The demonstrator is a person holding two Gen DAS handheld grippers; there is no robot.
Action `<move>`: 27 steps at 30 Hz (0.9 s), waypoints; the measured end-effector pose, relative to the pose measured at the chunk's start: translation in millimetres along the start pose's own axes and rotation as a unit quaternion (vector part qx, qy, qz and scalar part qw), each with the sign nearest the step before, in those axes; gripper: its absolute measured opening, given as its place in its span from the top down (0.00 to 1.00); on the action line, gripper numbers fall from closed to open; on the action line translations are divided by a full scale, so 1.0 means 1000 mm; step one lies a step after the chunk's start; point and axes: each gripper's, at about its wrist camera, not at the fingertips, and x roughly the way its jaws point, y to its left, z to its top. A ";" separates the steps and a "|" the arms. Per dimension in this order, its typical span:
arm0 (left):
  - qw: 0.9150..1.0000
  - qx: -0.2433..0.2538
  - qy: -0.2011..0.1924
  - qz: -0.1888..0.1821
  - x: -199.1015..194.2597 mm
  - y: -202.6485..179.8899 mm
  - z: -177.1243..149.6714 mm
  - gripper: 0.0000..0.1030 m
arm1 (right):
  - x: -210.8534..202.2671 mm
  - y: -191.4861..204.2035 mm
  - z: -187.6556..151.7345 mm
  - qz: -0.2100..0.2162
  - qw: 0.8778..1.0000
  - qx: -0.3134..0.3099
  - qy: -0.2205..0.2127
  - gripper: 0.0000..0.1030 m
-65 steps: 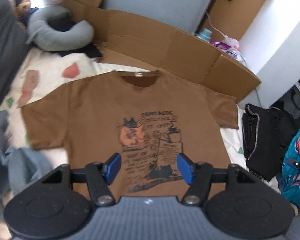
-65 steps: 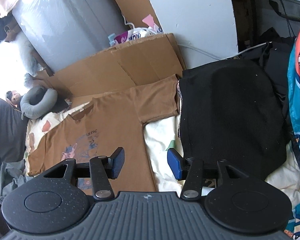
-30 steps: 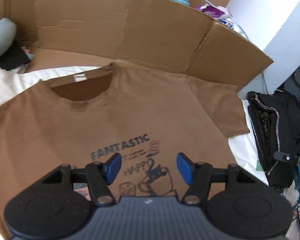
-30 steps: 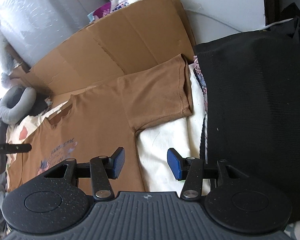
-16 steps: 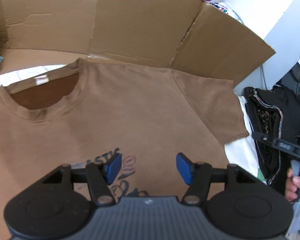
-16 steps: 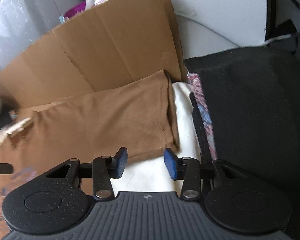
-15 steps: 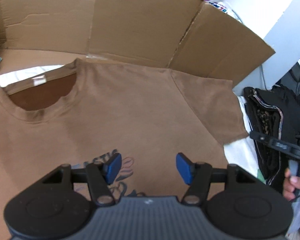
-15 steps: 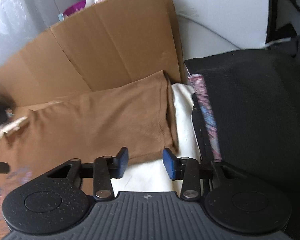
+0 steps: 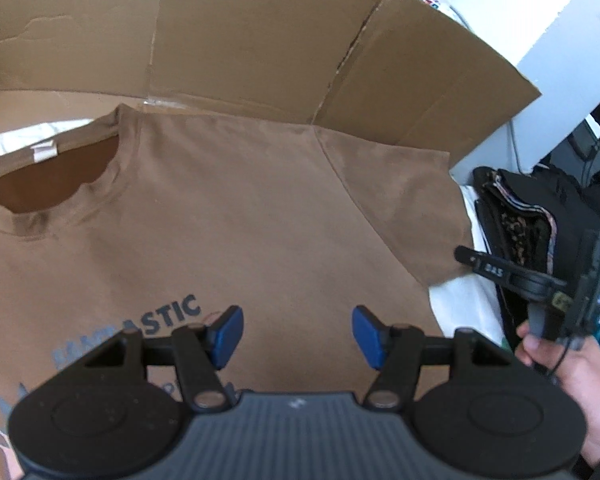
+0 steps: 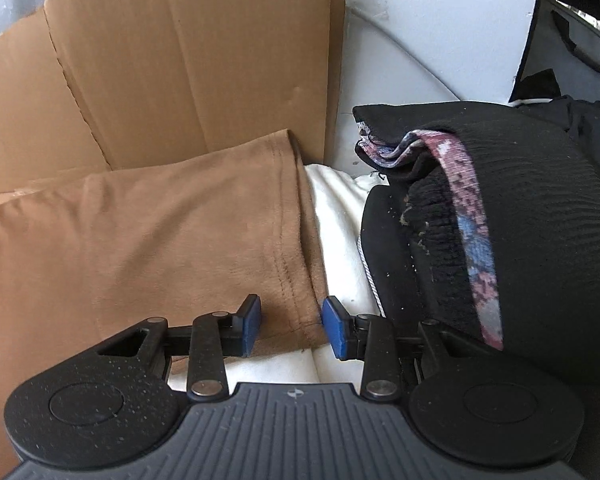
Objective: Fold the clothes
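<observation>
Cardboard sheet point(image 9: 260, 40) behind, black clothes point(image 10: 540, 220) beside

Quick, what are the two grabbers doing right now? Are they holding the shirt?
Left gripper: open, holding nothing, above the brown T-shirt.
Right gripper: open, jaws have just been closing, the sleeve hem between them, not pinched yet.

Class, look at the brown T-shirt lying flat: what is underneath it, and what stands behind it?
Under the brown T-shirt a white sheet shows past the sleeve hem; how far it runs beneath is covered. Behind the collar stands a cardboard panel; what lies behind that is hidden.
</observation>
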 end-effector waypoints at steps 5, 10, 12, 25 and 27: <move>1.000 0.008 0.003 -0.006 0.005 -0.006 -0.001 0.39 | 0.005 -0.002 -0.002 -0.005 1.000 -0.014 0.003 0.90; 0.999 0.035 0.008 -0.022 0.015 -0.023 0.003 0.43 | 0.003 -0.006 -0.004 -0.005 0.999 -0.036 -0.003 0.95; 0.998 0.046 0.011 -0.030 0.021 -0.030 0.005 0.43 | -0.001 -0.006 -0.004 -0.010 0.999 -0.041 -0.009 0.96; 0.991 0.114 0.042 -0.058 0.073 -0.081 0.018 0.70 | -0.027 -0.009 -0.013 -0.011 0.998 -0.046 -0.032 0.80; 0.990 0.115 0.043 -0.063 0.076 -0.084 0.017 0.76 | -0.036 -0.012 -0.016 -0.001 0.999 -0.039 -0.032 0.79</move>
